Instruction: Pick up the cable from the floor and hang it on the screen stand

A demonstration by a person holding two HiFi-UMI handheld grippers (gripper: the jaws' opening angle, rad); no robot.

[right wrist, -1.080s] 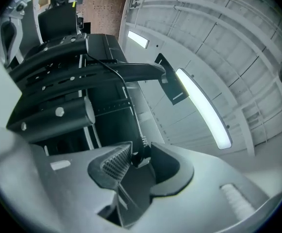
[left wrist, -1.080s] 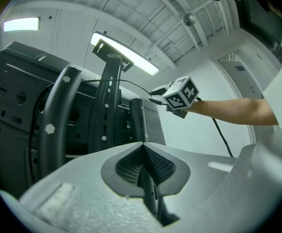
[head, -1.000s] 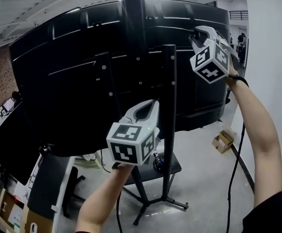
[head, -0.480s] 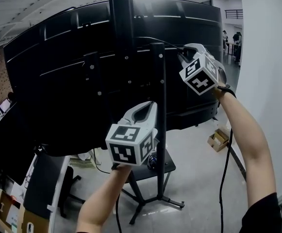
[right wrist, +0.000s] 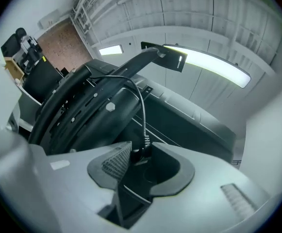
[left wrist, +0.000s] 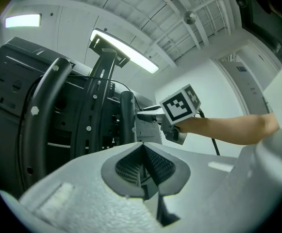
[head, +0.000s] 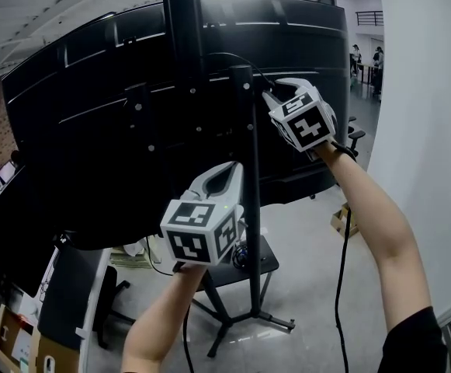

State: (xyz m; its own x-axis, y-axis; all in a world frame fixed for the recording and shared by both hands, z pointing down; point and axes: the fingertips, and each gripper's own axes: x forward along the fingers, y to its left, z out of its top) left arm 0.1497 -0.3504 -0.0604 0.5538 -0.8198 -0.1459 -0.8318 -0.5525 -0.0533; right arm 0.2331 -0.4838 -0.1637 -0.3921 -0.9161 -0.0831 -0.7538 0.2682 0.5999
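Observation:
The screen stand's thin black post [head: 244,169] rises behind the big dark screen [head: 70,130]. A thin black cable [head: 237,56] arches over the post's top to my right gripper [head: 270,96], just right of it. In the right gripper view the cable [right wrist: 141,106] ends in a small plug [right wrist: 140,154] between the pads of the right gripper [right wrist: 140,152]; the pads still touch it while the jaws are opening. My left gripper [head: 229,171] is held lower, beside the post, shut with nothing in it [left wrist: 143,147].
A dark lead [head: 338,270] hangs along the right forearm to the floor. The stand's base shelf [head: 272,261] and legs spread below. A cardboard box [head: 340,222] lies on the floor, a white wall [head: 427,130] stands at right, desks at lower left.
My right gripper has come left and down to the post's top, bringing the cable over it. The left gripper has hardly moved.

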